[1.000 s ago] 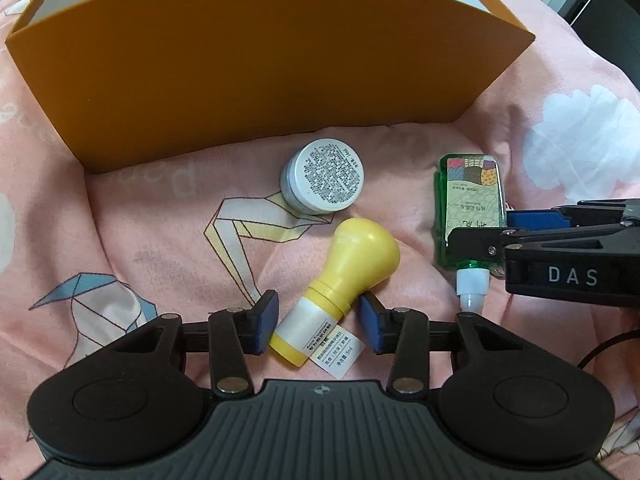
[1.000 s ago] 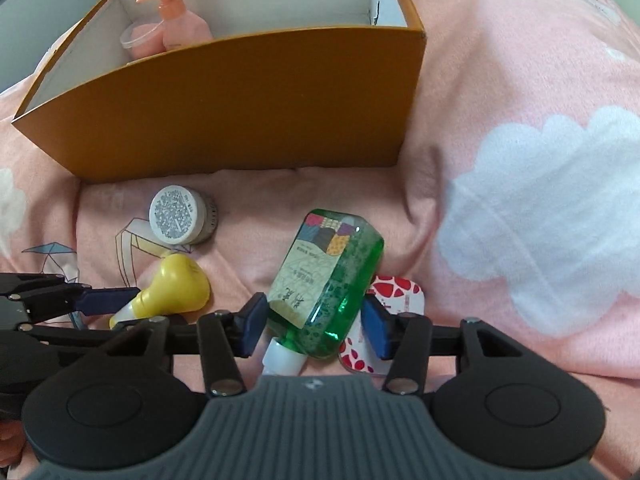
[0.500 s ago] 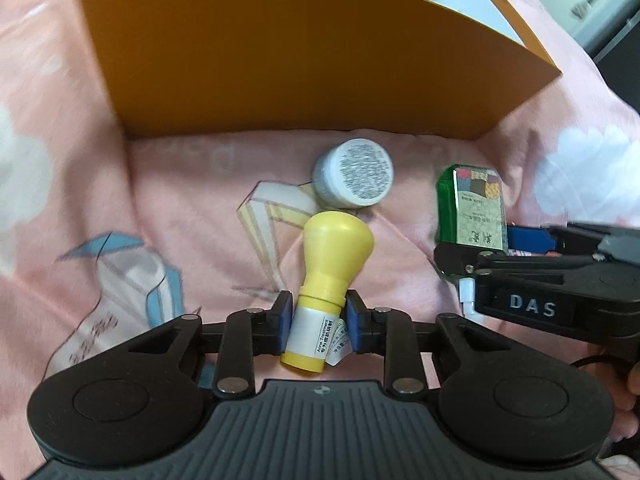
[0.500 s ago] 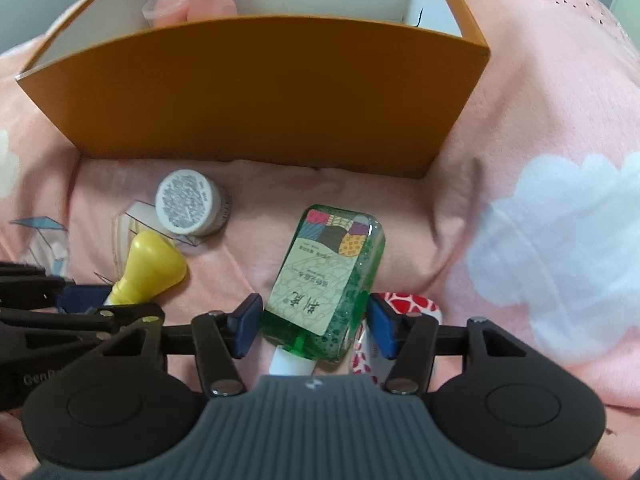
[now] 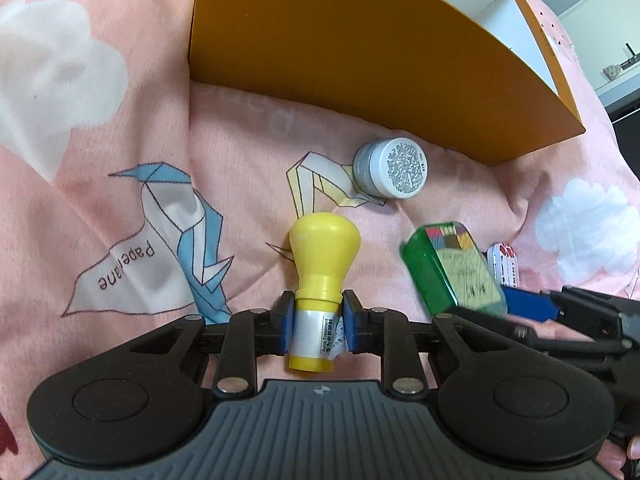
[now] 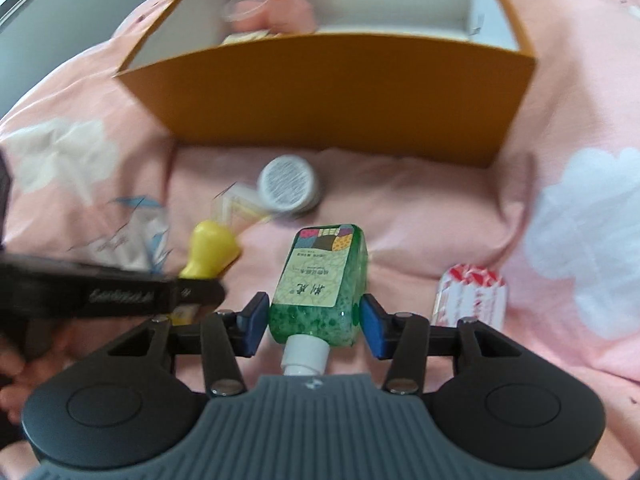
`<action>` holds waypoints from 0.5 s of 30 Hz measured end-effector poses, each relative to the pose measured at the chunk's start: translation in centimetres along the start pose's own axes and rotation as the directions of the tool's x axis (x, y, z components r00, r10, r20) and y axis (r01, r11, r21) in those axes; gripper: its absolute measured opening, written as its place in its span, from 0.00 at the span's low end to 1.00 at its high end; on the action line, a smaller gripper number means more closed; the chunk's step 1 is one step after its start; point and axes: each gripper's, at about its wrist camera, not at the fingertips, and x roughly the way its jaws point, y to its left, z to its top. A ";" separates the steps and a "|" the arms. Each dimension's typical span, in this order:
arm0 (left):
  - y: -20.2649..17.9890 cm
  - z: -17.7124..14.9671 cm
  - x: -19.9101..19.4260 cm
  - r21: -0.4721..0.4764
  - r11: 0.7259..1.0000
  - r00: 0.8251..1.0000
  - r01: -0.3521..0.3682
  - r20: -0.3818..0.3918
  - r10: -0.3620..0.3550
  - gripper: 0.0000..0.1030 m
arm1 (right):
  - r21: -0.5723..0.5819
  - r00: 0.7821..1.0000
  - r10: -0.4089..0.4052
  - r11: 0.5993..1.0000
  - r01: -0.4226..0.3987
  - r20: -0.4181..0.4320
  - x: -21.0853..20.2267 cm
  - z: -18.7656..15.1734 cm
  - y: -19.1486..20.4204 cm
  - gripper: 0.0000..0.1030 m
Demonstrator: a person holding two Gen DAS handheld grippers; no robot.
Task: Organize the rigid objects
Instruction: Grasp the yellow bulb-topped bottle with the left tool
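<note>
My left gripper (image 5: 316, 320) has its blue pads pressed on the white-labelled neck of a yellow bulb-shaped bottle (image 5: 324, 248), and the jaws are still closing. The bottle lies on the pink bedding, bulb end away from me. My right gripper (image 6: 314, 320) has a flat green bottle (image 6: 320, 280) between its pads. Both pads touch the bottle's sides near the white cap, and these jaws are closing too. The yellow bottle (image 6: 212, 250) sits just left of the green one. An orange box (image 6: 320, 92) stands open behind both.
A round silver jar (image 5: 394, 168) lies on its side near the box's front wall. A red-and-white tin (image 6: 472, 296) rests on the bedding, right of the green bottle. Inside the box are a pink pump bottle (image 6: 288, 8) and a clear cup. A hand shows at the left edge.
The left jaws closed from wide open onto the yellow bottle's neck and the view rolled. The green bottle straightened between the right pads and came off the red-and-white tin.
</note>
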 end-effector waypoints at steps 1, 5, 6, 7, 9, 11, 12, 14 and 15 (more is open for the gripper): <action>0.0 0.0 0.1 0.008 1.000 1.000 0.003 -0.011 -0.003 0.27 | -0.012 1.000 0.003 1.000 -0.003 -0.015 0.1 -0.1 0.0 0.48; -0.6 -0.1 0.6 0.062 0.998 1.000 -0.016 -0.006 0.016 0.27 | 0.010 0.997 -0.060 0.998 0.061 -0.037 0.4 -0.6 -0.4 0.45; -0.8 -0.2 0.8 0.080 0.997 1.000 -0.022 0.003 0.022 0.28 | 0.018 0.998 -0.059 0.998 0.060 -0.035 0.4 -0.7 -0.5 0.45; -1.2 -0.2 1.1 0.097 0.995 0.999 -0.031 0.011 0.030 0.28 | 0.026 0.998 -0.057 0.998 0.058 -0.032 0.4 -0.7 -0.6 0.46; -2.0 -0.3 1.5 0.142 0.988 0.998 -0.062 0.037 0.058 0.29 | 0.028 0.997 -0.070 0.997 0.071 -0.022 0.6 -0.7 -0.6 0.51; -3.0 -0.5 1.7 0.198 0.975 0.994 -0.102 0.067 0.091 0.34 | 0.014 0.995 -0.103 0.995 0.103 -0.012 0.6 -0.8 -0.3 0.57; -3.5 -0.5 1.7 0.222 0.968 0.992 -0.119 0.079 0.104 0.35 | 0.005 0.993 -0.121 0.993 0.121 -0.003 0.6 -0.8 -0.2 0.58; -4.1 -0.6 1.8 0.261 0.955 0.988 -0.141 0.098 0.119 0.41 | -0.017 0.990 -0.140 0.990 0.140 0.008 0.7 -0.7 0.0 0.59; -4.3 -0.6 1.9 0.272 0.951 0.987 -0.144 0.103 0.120 0.42 | -0.031 0.989 -0.149 0.988 0.149 0.012 0.8 -0.6 0.2 0.59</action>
